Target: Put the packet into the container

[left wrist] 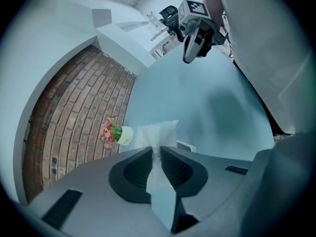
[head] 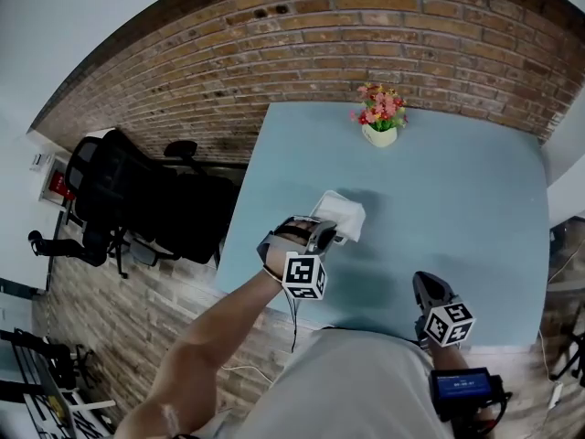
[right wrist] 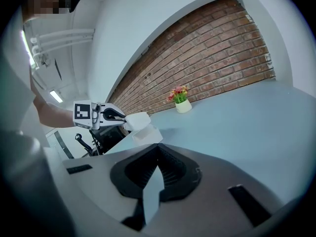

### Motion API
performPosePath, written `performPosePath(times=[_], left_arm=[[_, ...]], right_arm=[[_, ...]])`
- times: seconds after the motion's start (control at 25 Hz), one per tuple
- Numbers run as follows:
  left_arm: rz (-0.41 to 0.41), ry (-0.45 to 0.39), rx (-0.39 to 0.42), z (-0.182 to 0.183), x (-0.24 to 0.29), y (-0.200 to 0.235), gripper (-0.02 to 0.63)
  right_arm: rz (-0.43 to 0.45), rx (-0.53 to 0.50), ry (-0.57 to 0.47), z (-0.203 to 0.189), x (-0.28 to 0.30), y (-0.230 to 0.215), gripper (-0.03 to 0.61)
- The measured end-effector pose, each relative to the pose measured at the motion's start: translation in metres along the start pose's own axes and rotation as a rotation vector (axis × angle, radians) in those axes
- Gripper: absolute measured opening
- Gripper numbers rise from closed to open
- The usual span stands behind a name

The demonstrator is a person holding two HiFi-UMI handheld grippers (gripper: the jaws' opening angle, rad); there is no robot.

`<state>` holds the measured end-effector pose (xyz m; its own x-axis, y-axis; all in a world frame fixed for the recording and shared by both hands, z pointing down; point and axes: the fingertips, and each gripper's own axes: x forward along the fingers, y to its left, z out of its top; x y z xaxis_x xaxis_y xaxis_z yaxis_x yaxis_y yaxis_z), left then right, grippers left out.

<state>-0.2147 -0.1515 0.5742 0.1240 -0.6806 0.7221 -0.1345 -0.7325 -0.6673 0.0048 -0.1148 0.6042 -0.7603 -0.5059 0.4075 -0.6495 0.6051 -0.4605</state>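
The left hand-held gripper (left wrist: 157, 157) is pinching the white packet (left wrist: 159, 134) by one edge, holding it just over the white container (right wrist: 146, 134). The packet is looking light, soft and crinkly, so I judge an edge grip suits it. The right hand-held gripper (right wrist: 158, 151) is hovering closed and empty. The pale blue counter (head: 457, 199) is looking smooth, and a brick wall (head: 274, 44) is running behind it.

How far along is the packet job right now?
Done: the white packet is pinched in the left tongs, off the table. In hand: it hangs close over the white container. Left: lower it in and release. The right tongs are shut, empty.
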Motion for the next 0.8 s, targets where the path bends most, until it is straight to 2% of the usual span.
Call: performPosePath(times=[0.16, 0.4, 0.6, 0.8], left_arm=[[-0.001, 0.011, 0.037, -0.025, 0.007, 0.003, 0.067], [-0.029, -0.018, 0.11, -0.041, 0.03, -0.007, 0.067], [-0.069, -0.04, 0.162, -0.049, 0.048, -0.021, 0.067], [-0.052, -0.068, 0.222, -0.048, 0.06, -0.02, 0.067]], right_arm=[[-0.02, 0.002, 0.003, 0.0, 0.006, 0.006, 0.009], [-0.075, 0.024, -0.001, -0.008, 0.01, 0.011, 0.009], [-0.118, 0.043, 0.004, -0.016, 0.012, 0.02, 0.009], [-0.147, 0.045, 0.007, -0.02, 0.017, 0.03, 0.009]])
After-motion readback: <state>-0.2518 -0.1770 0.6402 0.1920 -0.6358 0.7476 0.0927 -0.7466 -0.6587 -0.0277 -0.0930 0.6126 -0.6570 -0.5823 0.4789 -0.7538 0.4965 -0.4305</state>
